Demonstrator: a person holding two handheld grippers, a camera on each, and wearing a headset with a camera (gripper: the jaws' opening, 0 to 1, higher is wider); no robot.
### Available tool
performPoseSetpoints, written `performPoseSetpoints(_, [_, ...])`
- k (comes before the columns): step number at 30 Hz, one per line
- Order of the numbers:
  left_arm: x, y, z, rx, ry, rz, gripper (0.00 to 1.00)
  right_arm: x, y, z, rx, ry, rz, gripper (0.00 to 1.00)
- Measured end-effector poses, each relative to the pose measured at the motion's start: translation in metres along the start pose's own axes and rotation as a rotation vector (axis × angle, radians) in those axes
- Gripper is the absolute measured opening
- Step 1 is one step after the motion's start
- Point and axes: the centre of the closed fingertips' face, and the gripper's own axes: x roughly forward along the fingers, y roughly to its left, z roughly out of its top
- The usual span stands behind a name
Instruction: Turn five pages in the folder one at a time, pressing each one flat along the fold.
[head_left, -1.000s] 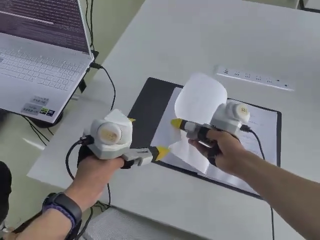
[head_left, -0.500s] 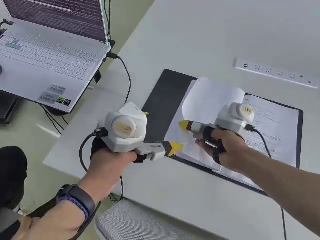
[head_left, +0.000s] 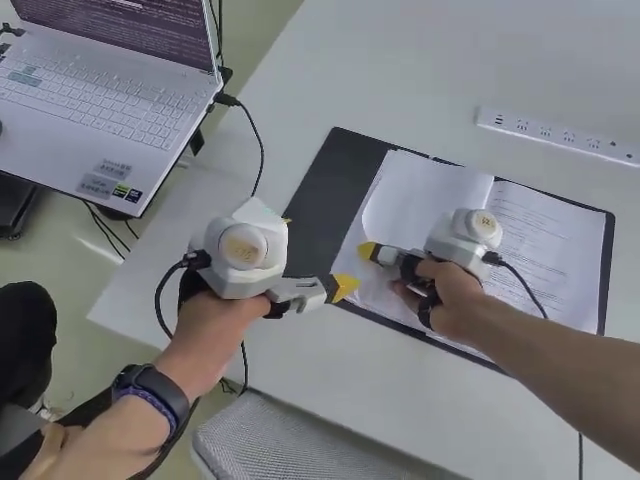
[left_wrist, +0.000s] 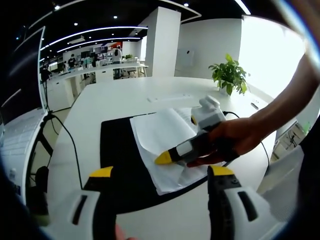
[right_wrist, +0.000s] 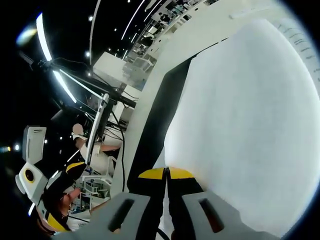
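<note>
Our L gripper (left_wrist: 161, 172) has jaws wide apart. We see R gripper (left_wrist: 163, 159) w/ tip on top page (left_wrist: 155, 127) of folder (left_wrist: 117, 145).

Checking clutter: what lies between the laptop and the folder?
A black cable crosses the white table between laptop and folder, in the head view.

No legible text, printed lines on the folder page (head_left: 545, 235) too small, laptop screen (head_left: 110, 25) and stickers (head_left: 108, 178) blurred
</note>
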Motion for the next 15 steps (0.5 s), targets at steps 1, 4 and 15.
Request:
performPoseSetpoints(1, [0.0,-0.001,0.001,-0.001,-0.003,-0.001,0.74,0.0,0.001,0.0,-0.007,-0.002,-0.001,0.0])
performPoseSetpoints(4, [0.001,-0.003,0.001,-0.001,-0.004,-0.004,0.75,-0.001,0.002,0.0,-0.013,-0.005,0.002,0.01])
performPoseSetpoints(15, [-0.003,-0.005,-0.004,-0.011,0.01,-0.004,0.73,-0.003,0.016,-0.002,-0.018,-0.037,0.063,0.2])
